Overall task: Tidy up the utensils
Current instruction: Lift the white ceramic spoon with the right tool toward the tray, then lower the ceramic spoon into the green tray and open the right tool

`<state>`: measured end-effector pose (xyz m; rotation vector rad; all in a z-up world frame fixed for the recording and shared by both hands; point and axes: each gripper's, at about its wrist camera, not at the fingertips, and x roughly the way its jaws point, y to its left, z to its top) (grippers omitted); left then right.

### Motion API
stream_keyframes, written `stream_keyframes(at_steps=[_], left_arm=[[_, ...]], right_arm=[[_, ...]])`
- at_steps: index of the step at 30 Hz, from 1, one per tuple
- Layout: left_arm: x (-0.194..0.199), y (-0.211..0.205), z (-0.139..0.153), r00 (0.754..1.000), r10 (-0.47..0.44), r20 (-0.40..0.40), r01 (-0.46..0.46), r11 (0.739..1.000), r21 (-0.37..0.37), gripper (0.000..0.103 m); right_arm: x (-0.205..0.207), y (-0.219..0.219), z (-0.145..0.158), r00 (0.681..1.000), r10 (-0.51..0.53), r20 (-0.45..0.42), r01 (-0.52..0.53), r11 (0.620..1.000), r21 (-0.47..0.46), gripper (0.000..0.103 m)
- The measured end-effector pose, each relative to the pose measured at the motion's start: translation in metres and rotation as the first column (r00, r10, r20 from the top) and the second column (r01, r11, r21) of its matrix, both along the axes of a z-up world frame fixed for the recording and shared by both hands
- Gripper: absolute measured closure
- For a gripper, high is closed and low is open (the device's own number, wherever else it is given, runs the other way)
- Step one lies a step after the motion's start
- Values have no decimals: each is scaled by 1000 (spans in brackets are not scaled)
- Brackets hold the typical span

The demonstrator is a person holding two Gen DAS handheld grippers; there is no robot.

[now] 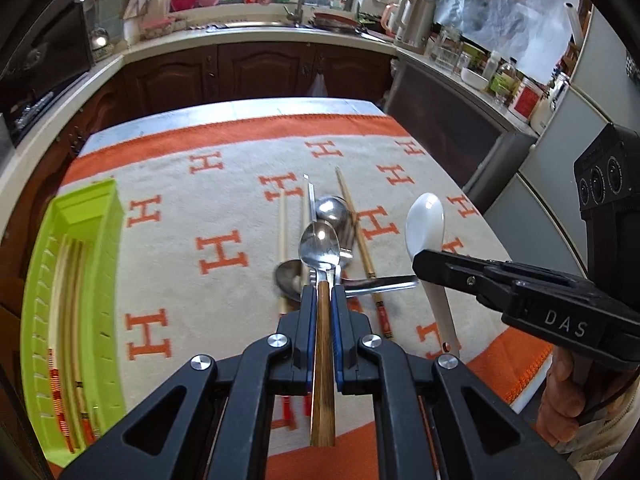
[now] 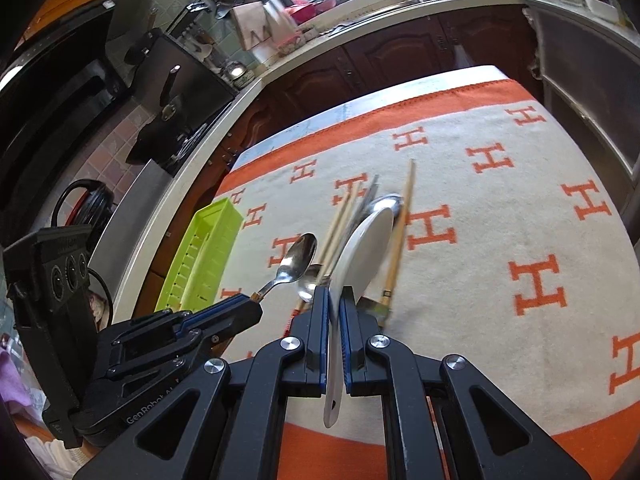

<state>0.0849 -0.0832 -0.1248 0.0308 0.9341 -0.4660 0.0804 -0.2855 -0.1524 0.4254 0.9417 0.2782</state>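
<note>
My left gripper [image 1: 323, 294] is shut on the wooden handle of a steel spoon [image 1: 320, 242], held above the cloth; the same spoon [image 2: 298, 258] shows in the right wrist view. My right gripper [image 2: 335, 294] is shut on a white ceramic spoon [image 2: 366, 246], also lifted; that white spoon [image 1: 425, 222] shows in the left wrist view too, clamped by the right gripper [image 1: 420, 264]. Beneath them a pile stays on the cloth: another steel spoon [image 1: 332, 208], a ladle-like spoon [image 1: 288, 278] and chopsticks [image 1: 354, 220]. A lime-green tray [image 1: 100, 216] at the left holds several chopsticks.
The table wears a cream cloth with orange H marks [image 1: 222, 254] and an orange border. Kitchen counters with a sink [image 1: 296, 20] curve around the far side, dark cabinets below. A person's hand [image 1: 564, 392] holds the right gripper's handle. A stove [image 2: 168, 96] sits left.
</note>
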Motion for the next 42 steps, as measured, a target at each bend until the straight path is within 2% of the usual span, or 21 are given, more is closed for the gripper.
stream_keyframes(at_steps=[6,7,13,17,23,30,37,39,42], left_arm=[[1,58,19,989,130,68,-132,991,34,99],[2,69,22,985,154,81,-158,987,36,102],[1,143,33,946,295,138,-301,953,22,102],[6,181,19,921,375,108,-378,926,5,103],[11,214,-4,900,435,45,-435,900,-3,103],[13,234,-22,880,474,-14,-474,880,4,100],[12,239,-24,874,486,-22,-485,874,15,95],[12,240,-24,872,489,-20,-489,872,17,93],[11,239,-22,872,489,-19,-488,872,23,87]], right_arm=[[11,52,17,993,115,4,-115,993,1,98],[14,61,19,991,130,2,-130,991,2,98],[30,126,31,971,238,-13,-238,971,7,98],[43,168,35,957,290,-19,-290,957,9,98],[71,225,34,940,338,-44,-336,941,48,98],[113,273,1,918,366,-151,-355,930,96,98],[137,306,-41,897,364,-250,-360,931,62,97],[140,311,-50,890,367,-271,-367,929,52,95],[141,310,-59,888,364,-279,-366,929,47,85]])
